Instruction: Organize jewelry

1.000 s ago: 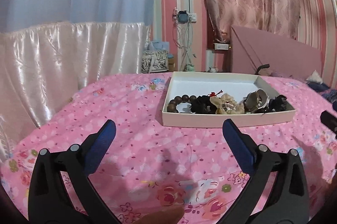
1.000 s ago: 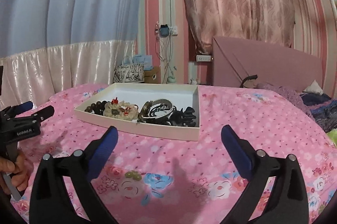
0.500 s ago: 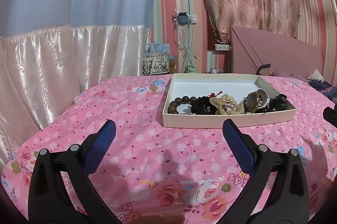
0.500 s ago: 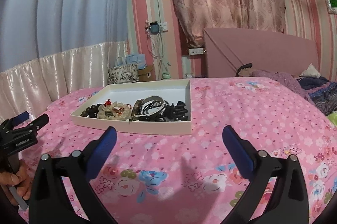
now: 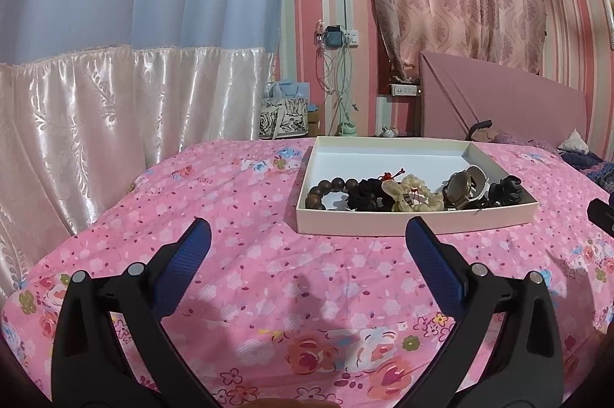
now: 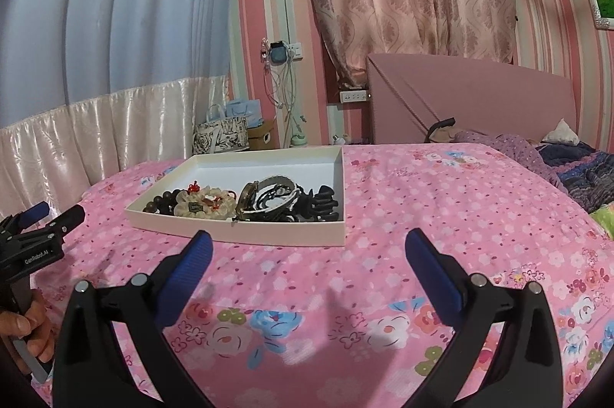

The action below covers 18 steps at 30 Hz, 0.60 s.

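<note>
Jewelry [image 5: 414,191] heaped along white tray's [image 5: 383,155] near edge, far half bare

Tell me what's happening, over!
Left gripper open, empty. Right gripper open, empty. Jewelry heaped in white tray on bed, untouched. Nothing in the way.

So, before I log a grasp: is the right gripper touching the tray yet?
Apart. The right wrist view shows the right gripper, jaws open, with pink bedspread visible between its tips and the tray.
</note>
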Each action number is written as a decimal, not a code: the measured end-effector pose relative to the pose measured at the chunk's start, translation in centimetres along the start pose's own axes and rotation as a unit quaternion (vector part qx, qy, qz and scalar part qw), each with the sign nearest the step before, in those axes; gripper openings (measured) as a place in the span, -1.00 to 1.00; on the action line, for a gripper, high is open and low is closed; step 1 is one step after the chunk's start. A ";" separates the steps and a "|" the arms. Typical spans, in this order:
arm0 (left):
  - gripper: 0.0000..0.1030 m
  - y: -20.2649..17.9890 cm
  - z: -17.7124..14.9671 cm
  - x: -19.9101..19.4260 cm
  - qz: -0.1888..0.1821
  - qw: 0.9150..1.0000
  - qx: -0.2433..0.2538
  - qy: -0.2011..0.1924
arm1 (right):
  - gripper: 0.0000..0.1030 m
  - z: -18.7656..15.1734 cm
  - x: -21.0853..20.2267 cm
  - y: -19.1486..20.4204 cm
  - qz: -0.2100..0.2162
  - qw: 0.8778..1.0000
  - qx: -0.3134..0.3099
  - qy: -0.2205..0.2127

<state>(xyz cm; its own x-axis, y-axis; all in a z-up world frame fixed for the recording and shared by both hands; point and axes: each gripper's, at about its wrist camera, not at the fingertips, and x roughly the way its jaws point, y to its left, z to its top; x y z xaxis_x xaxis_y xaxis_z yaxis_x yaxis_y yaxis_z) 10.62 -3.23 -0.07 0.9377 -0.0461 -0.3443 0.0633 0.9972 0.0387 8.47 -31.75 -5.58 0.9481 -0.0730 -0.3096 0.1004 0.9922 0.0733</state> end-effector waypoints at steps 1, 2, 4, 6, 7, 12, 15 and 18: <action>0.94 0.0 0.0 0.0 0.000 1.000 0.000 0.000 | 0.95 0.0 0.0 0.0 0.000 1.000 0.000 0.001; 0.94 0.0 0.0 0.0 0.000 1.000 -0.001 0.000 | 0.95 0.0 -0.1 0.0 0.000 1.000 0.000 0.000; 0.94 0.0 0.0 0.0 -0.001 1.000 -0.002 0.002 | 0.95 -0.1 -0.1 0.0 0.001 1.000 0.000 0.000; 0.94 0.0 0.0 -0.1 0.000 1.000 -0.004 0.003 | 0.95 -0.1 -0.1 0.0 0.002 1.000 -0.001 0.000; 0.94 0.0 0.0 -0.2 0.000 1.000 -0.004 0.002 | 0.95 -0.1 -0.1 -0.1 0.002 1.000 -0.002 0.000; 0.94 0.1 -0.1 -0.2 -0.001 1.000 -0.003 0.002 | 0.95 -0.1 -0.1 -0.1 0.002 1.000 -0.002 -0.001; 0.94 0.0 -0.1 -0.2 -0.001 1.000 -0.003 0.002 | 0.95 -0.1 -0.2 0.0 0.002 1.000 -0.002 -0.001; 0.94 0.0 -0.1 -0.2 -0.001 1.000 -0.002 0.002 | 0.95 -0.1 -0.2 -0.1 0.002 1.000 -0.002 -0.001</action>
<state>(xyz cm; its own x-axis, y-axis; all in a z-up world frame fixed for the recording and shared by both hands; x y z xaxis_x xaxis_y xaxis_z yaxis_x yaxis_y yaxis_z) 10.42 -3.18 -0.05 0.9365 -0.0476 -0.3474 0.0632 0.9974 0.0339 8.26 -31.80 -5.64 0.9491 -0.0690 -0.3074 0.0951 0.9929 0.0708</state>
